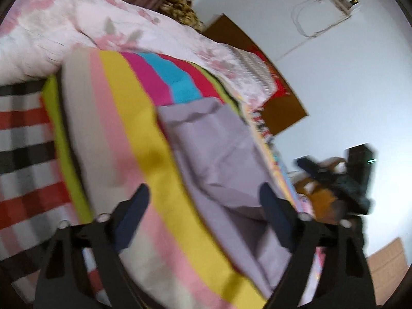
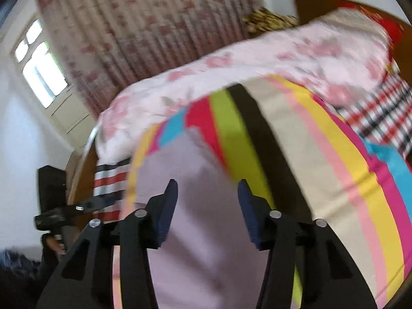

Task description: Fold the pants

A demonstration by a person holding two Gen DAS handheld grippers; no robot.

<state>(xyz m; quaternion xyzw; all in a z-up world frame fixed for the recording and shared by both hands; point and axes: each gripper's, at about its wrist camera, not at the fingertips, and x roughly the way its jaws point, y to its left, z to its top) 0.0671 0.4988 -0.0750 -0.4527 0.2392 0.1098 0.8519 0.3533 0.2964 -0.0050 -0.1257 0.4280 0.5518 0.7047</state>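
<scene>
Two hand-held grippers: I have both in view, one per wrist camera, both frames smeared by motion blur.
Pants: the lilac pants [image 1: 219, 159] lie on the striped sheet [image 1: 121, 134] of the bed, already doubled over into a longish bundle with creases across it.
Left hand-held gripper: my left hand-held gripper [image 1: 206, 200] has its jaws spread wide; the pants lie below and between them, and neither pad presses on the cloth as far as I can see.
Left fingertips: one dark blue fingertip [image 1: 270, 200] lies against the pants in the picture, the other against the yellow and pink stripes.
Right hand-held gripper: my right hand-held gripper [image 2: 207, 188] has its jaws partly apart over the pants [image 2: 195, 231], with nothing clamped (the cloth fills the gap from underneath only).
Other gripper seen from the right: at the left edge of the right wrist view I see the other gripper's black body, beside the bed.
Bedding: a pink floral quilt [image 1: 77, 25] is heaped along the far side of the striped sheet, with a red and black checked cloth [image 2: 381, 113] beside it.
Room: patterned curtain [image 2: 128, 25] and a window [image 2: 38, 61] behind the bed.
</scene>
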